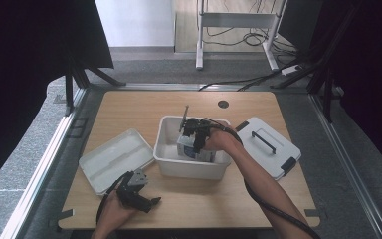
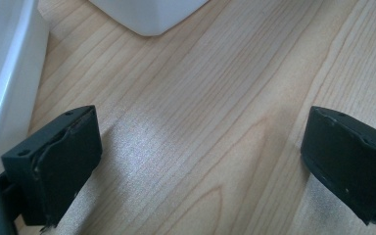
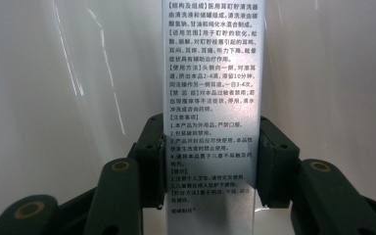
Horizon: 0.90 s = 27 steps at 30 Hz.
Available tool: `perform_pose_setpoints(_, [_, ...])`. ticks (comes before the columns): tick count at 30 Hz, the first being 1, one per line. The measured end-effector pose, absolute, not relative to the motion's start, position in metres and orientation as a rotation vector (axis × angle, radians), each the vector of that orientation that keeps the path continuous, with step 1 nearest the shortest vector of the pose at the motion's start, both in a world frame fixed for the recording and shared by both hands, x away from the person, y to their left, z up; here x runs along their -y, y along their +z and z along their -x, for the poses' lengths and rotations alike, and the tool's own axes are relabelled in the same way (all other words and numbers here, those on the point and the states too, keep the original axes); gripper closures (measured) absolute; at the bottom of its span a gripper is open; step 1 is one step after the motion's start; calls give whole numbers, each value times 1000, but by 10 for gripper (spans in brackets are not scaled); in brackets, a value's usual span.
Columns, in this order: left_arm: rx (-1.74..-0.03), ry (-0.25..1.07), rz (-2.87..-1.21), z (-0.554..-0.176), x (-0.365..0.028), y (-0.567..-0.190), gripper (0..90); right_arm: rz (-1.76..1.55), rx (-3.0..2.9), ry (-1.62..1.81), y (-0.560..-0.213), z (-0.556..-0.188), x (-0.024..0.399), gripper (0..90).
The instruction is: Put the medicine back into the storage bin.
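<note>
White plastic makes up the bin [image 1: 169, 162], which is taken as the landmark at the middle of the worktop [image 1: 129, 107]. Inside the bin a carton [image 3: 210, 98] is held by the right gripper [image 1: 197, 143]; its jaws are clamped on the carton's two side faces, as seen in the right gripper view, where a narrow printed face is turned to the camera and the bin's white walls stand behind it. Whether the carton already rests on the bin's floor cannot be told. A round blue and white item appears to lie in the bin beside the carton, too small to be named.

The carton is judged light and fairly stiff, though thin card that could be dented by a hard squeeze; its glossy face may be slippery. A hold across the narrow sides, near the middle of its length, is judged the safest, as is used here.

Left of the bin a shallow tray [image 1: 110, 159] lies on the worktop, with nothing seen in it. Right of the bin a lid [image 1: 273, 149] with a handle and dark clips lies flat.

In front of the bin and to its left, the left gripper [image 1: 155, 201] is held low over bare wood, its jaws spread wide with nothing between them
</note>
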State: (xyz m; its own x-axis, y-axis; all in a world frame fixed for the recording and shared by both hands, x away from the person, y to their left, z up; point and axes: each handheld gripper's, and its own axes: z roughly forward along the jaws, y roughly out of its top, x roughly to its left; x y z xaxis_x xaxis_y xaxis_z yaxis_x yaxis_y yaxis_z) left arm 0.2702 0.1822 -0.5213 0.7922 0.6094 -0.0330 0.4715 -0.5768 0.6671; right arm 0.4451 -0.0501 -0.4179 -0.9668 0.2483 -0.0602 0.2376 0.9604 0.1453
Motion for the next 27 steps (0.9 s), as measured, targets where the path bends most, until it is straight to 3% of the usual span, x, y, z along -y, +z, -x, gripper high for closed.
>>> perform_pose_setpoints(13, [-797,258,-2292,-270,-182,-521,16,-345,-3000,224,-383,-438,54,300])
perform_pose_setpoints(20, [-795,258,-2295,-270,-182,-521,16,-380,-2991,297,-361,-429,65,133])
perform_pose_setpoints(27, [-796,260,-2294,-270,-182,-521,17,-379,-2983,309,-343,-416,76,129])
